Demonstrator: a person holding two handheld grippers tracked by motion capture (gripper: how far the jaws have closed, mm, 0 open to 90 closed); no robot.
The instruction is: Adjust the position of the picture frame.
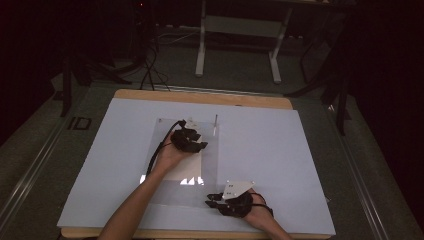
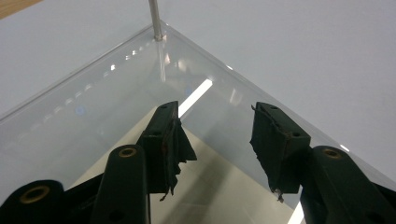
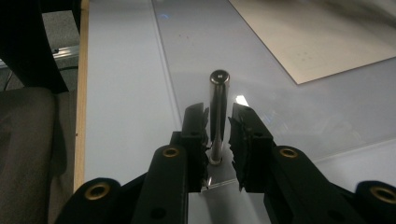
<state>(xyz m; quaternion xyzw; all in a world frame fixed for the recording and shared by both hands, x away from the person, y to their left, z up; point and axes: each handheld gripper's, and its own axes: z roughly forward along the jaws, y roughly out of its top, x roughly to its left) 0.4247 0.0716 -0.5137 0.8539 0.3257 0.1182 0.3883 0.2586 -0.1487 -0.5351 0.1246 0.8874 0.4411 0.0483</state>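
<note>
the white worktop (image 1: 260, 150) fills mid-frame in the high view, with a clear sheet (image 1: 165, 131) over a pale paper (image 1: 187, 167) at centre. no writing is legible. left gripper (image 2: 215, 128), centre, stands open over the sheet. right gripper (image 3: 218, 122), lower centre, brackets an upright metal pin (image 3: 218, 100), contact unclear.
</note>
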